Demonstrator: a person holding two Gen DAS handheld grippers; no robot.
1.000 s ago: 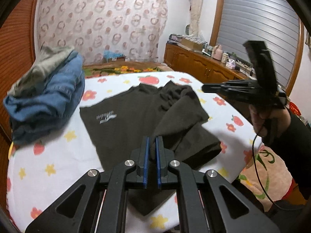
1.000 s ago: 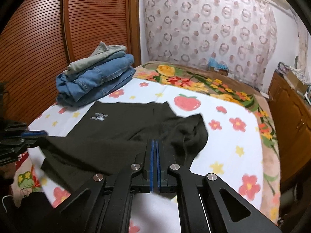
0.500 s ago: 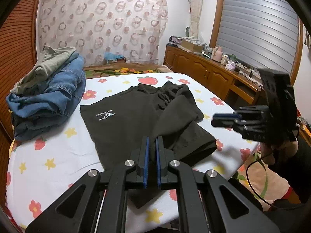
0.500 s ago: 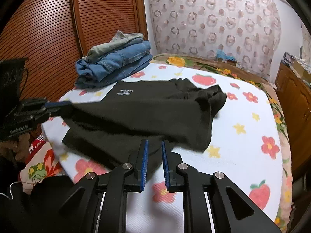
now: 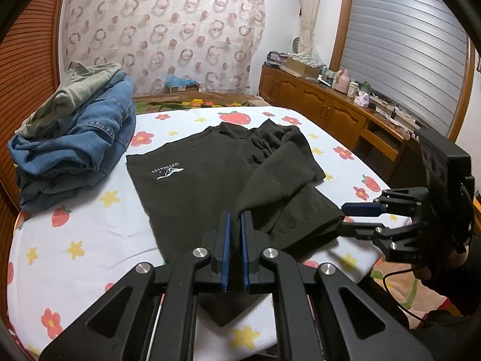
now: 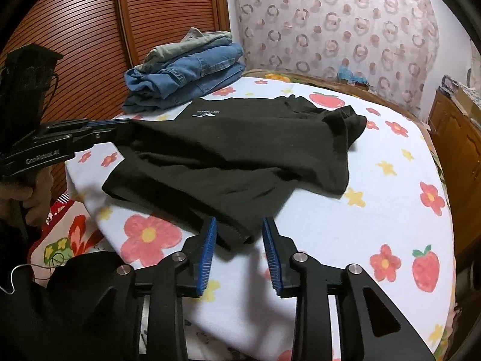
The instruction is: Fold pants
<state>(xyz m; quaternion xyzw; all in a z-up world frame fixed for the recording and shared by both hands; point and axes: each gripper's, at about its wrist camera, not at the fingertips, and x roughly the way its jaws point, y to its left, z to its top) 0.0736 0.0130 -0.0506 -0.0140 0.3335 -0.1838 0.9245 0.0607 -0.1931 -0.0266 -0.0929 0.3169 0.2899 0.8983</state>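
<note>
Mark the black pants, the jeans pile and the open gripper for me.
black pants (image 5: pixel 204 192), left wrist view, flat panel below the logo
jeans pile (image 6: pixel 192 75), right wrist view, blue denim side
right gripper (image 6: pixel 239 252), right wrist view, midway between its fingers

1. The left gripper (image 5: pixel 234 251) is matte black plastic with blue ribbed pads inside its fingers (image 5: pixel 225 240) and silver round screws at the linkage joints.
2. The right gripper (image 6: pixel 239 254) is built alike — black angular arms with triangular cut-outs, blue pads, silver screws.
3. White lettering marks one black side; thin black cables trail below.
4. Bare skin shows on the left hand (image 6: pixel 28 194), with dark sleeves.
</note>
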